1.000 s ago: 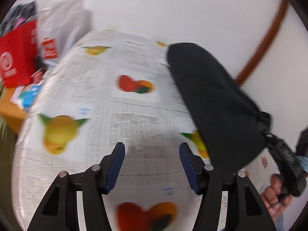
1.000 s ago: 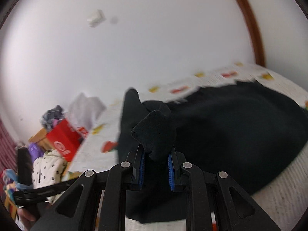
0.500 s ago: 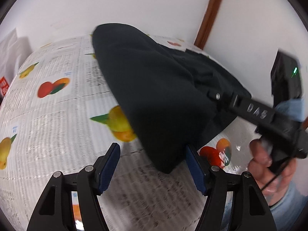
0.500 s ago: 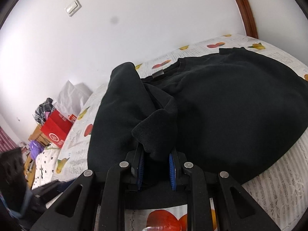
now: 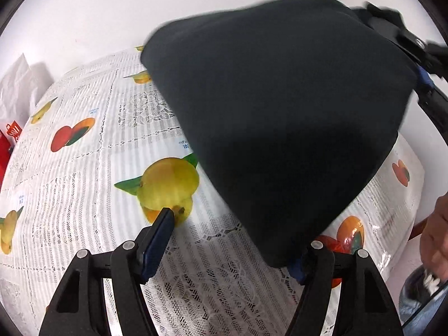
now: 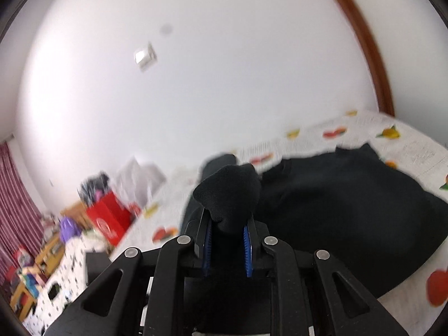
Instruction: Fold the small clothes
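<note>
Both jaws differ: right gripper [image 6: 227,245] clamps the lifted black garment [image 5: 280,106], left gripper [image 5: 232,240] spread wide.

White wall [image 6: 238,56] with switch [image 6: 145,56]; brown trim [image 6: 364,42] — striped curtain [image 6: 14,210]

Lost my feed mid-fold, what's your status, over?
Right gripper shut on black garment, corner lifted off the fruit-print tablecloth. Left gripper open at the hanging lower edge. Nothing in the way.

Black garment [image 5: 280,106], apparently a sweatshirt, one edge lifted, rest on tablecloth
</note>
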Tool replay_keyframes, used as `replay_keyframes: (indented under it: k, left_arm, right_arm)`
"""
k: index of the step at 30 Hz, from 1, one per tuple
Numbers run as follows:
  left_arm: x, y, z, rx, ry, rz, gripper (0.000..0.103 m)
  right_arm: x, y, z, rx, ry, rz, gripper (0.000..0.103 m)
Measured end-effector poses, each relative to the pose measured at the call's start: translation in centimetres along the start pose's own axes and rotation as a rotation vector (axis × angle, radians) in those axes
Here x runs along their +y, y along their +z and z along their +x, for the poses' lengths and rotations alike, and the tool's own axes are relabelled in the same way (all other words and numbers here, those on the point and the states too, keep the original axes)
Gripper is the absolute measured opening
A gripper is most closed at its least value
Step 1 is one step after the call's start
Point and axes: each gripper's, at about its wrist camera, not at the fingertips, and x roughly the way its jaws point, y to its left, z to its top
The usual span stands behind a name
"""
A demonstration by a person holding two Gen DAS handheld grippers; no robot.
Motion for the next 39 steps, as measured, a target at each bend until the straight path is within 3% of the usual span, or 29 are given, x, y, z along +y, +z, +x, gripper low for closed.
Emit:
replay_keyframes:
  k: [3, 5, 8, 12, 15, 20, 23, 25, 28, 30, 34, 39]
  left_arm:
    - [-0.2, 0.0, 0.1, -0.004, 0.008, 0.0, 0.07]
    - [-0.7, 0.4, 0.9, -0.012, 0.014, 0.006, 0.072]
    - [-1.3, 0.2, 0.9, -0.023, 0.002, 0.015, 0.07]
    - [-2.9, 0.0, 0.5, -0.058, -0.088, 0.0, 0.07]
    - [-4.7, 0.5, 1.3, -0.048, -0.048, 0.041, 0.072]
    - [-5.6, 1.1, 2.5, -0.031, 0.009, 0.016, 0.074]
    - [-5.6, 1.3, 2.6, -0.031, 0.031, 0.024, 0.075]
    - [-5.5, 1.7, 2.9, -0.029, 0.027, 0.019, 0.075]
    - [-5.4, 1.5, 2.6, -0.033, 0.023, 0.014, 0.074]
    - [-5.8, 1.6, 2.5, -0.034, 0.025, 0.019, 0.072]
    - [-6.3, 1.5, 2.3, -0.036, 0.004, 0.023, 0.059]
    - [-6.9, 1.4, 1.8, -0.032, -0.044, 0.025, 0.031]
  right_arm:
    - [-2.6, -0.8, -0.6, 0.01, -0.036, 0.031, 0.017]
    - [-4.5, -2.3, 0.3, 0.079, -0.098, 0.043, 0.017]
    - [-7.6, -4.5, 2.9, 0.264, -0.151, 0.124, 0.018]
    - [-7.6, -4.3, 3.0, 0.26, -0.17, 0.127, 0.018]
    - [-7.0, -4.5, 3.0, 0.261, -0.201, 0.093, 0.019]
    - [-6.8, -3.9, 2.9, 0.275, -0.204, 0.063, 0.019]
    - [-5.8, -2.8, 1.8, 0.211, -0.183, 0.009, 0.018]
    - [-4.6, -1.3, -0.8, 0.076, -0.135, -0.054, 0.017]
    - [-5.1, -0.1, -3.1, -0.017, -0.157, -0.023, 0.017]
    - [-6.6, -0.5, -2.5, 0.041, -0.188, -0.009, 0.017]
    - [-9.5, -3.1, 0.9, 0.265, -0.272, 0.049, 0.018]
    - [-9.2, -3.3, 1.4, 0.273, -0.299, 0.033, 0.019]
